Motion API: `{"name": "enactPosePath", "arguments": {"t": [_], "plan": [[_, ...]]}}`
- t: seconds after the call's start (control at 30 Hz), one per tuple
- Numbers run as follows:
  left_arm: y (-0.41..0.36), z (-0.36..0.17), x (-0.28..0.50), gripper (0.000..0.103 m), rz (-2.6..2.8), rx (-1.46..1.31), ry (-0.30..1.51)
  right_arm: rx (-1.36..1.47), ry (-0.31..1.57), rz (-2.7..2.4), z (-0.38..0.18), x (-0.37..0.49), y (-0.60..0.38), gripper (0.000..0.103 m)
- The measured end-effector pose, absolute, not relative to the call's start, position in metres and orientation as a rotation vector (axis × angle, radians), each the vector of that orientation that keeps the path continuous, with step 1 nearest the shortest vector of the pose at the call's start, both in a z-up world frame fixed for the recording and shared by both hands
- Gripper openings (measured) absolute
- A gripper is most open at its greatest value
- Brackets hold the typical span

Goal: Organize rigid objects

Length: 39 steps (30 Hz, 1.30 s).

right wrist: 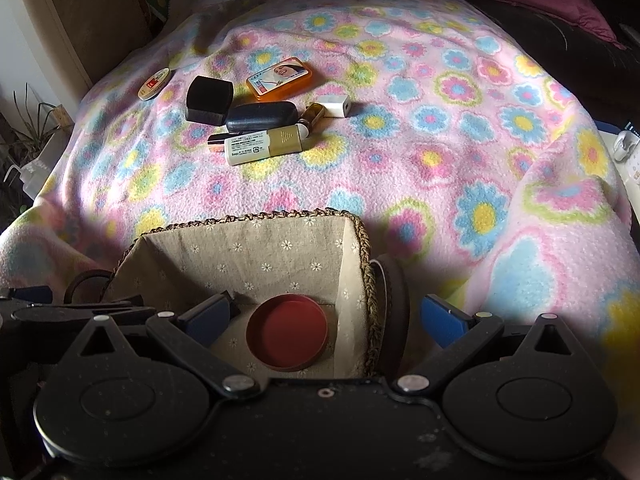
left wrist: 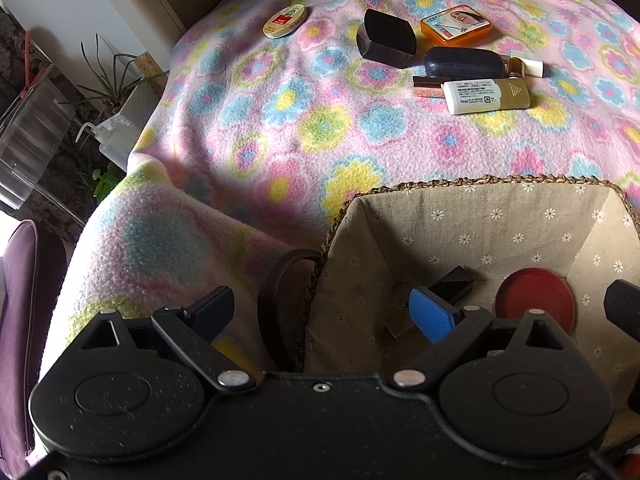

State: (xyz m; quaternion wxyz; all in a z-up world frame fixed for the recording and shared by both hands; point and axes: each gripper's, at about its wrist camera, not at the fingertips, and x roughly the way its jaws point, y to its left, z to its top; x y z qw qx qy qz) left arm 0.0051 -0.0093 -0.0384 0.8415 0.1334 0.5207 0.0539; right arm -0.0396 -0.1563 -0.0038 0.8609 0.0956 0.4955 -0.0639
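Lined basket, red tin inside, perhaps lidless, open claw

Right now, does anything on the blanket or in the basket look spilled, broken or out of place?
Nothing looks spilled or broken. The loose items lie in a jumbled cluster on the blanket, some touching; only the red round tin and a dark box are in the basket.

Each claw, left and right, is matte black plastic, speckled with pale dust. Two round housings bear embossed circles, with triangular cut-outs above them. Crossed black link bars turn on silver rivets, and a small screw sits at the centre. The fingers carry blue pads.
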Motion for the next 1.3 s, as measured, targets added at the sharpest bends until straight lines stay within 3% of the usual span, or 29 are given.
{"name": "enactPosePath", "arguments": {"t": [1.3], "plan": [[-0.003,-0.022,0.004,0.092,0.094,0.216,1.013,0.151,1.015,-0.171,0.0,-0.034,-0.155,0.102]]}}
